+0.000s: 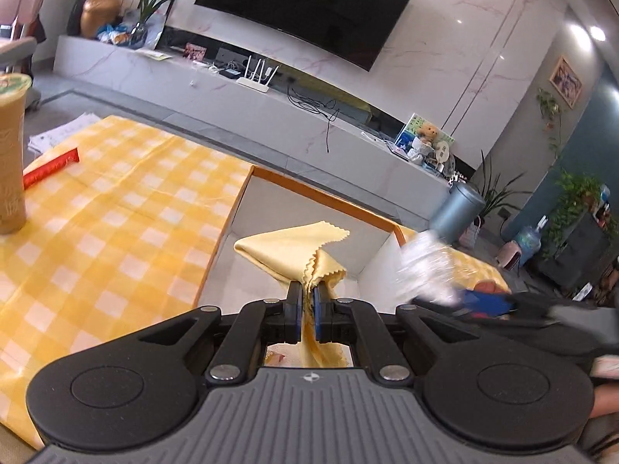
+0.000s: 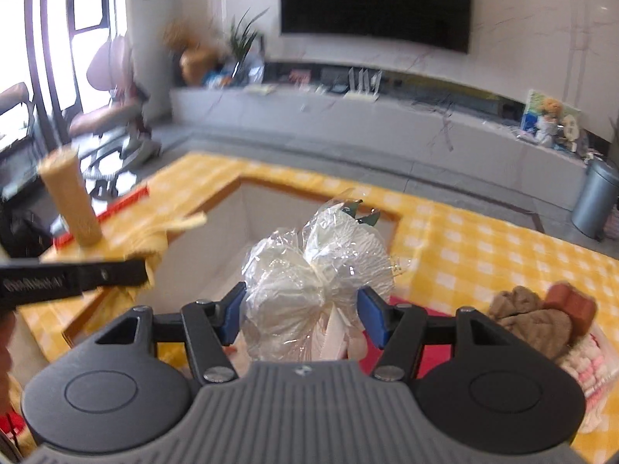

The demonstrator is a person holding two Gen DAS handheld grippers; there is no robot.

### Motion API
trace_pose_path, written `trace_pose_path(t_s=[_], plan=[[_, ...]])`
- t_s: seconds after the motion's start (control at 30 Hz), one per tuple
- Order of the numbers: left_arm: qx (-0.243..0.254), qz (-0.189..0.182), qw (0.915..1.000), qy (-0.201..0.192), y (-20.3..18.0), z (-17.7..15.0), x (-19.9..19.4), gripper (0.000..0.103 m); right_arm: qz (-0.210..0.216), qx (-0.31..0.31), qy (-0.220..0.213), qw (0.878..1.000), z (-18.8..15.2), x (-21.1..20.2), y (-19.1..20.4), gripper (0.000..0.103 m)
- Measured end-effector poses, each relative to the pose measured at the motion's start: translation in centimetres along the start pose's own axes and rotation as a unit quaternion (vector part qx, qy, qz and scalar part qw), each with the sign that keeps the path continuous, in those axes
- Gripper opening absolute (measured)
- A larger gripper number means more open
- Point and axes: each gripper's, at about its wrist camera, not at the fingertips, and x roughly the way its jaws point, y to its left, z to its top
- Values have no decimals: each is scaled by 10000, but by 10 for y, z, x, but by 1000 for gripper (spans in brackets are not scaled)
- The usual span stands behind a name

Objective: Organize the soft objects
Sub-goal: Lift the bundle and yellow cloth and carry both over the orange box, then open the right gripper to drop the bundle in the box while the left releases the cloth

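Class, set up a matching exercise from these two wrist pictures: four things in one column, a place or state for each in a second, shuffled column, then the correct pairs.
Things
1. pale yellow cloth with zigzag edges
2. crinkly clear cellophane bundle
3. tall beige drink cup
4. orange-rimmed open box

Places or states
A. standing upright on the yellow checked tablecloth
B. between the right gripper's blue pads
C. pinched in the left gripper's shut jaws
D. below both carried items

Pairs: 1-C, 2-B, 3-A, 4-D
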Motion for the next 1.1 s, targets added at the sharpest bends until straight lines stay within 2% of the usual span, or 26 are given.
trace_pose_path(t_s=[0.13,0.2,0.37,0.5,0.63,0.73,0.8,0.9,1.0,1.1], plan=[[-23,8,10000,9,1,1,-3,6,-129,-688,567,9959,5,37,21,60],[-56,26,10000,8,2,1,-4,6,-256,-917,718,9929,7,52,32,60],[-79,-151,9998,-37,2,7,-17,6,108,-1367,800,9873,15,84,55,60],[74,-61,9999,-143,-1,9,-19,6,-172,-1864,786,9792,20,106,74,61],[71,23,9999,-80,0,10,-12,6,-142,-1829,822,9796,22,114,79,63],[42,42,10000,-57,3,10,-10,6,-249,-1817,626,9810,20,112,78,73],[30,36,10000,-84,3,10,-12,6,-279,-1920,398,9802,18,105,78,75],[21,-10,9999,-167,3,12,-16,6,-443,-2010,23,9786,18,94,76,93],[30,-153,9997,-195,2,13,-19,6,-444,-1902,-480,9796,17,74,69,96],[36,-264,9994,-217,-1,13,-18,6,-678,-1999,-684,9751,15,57,60,100]])
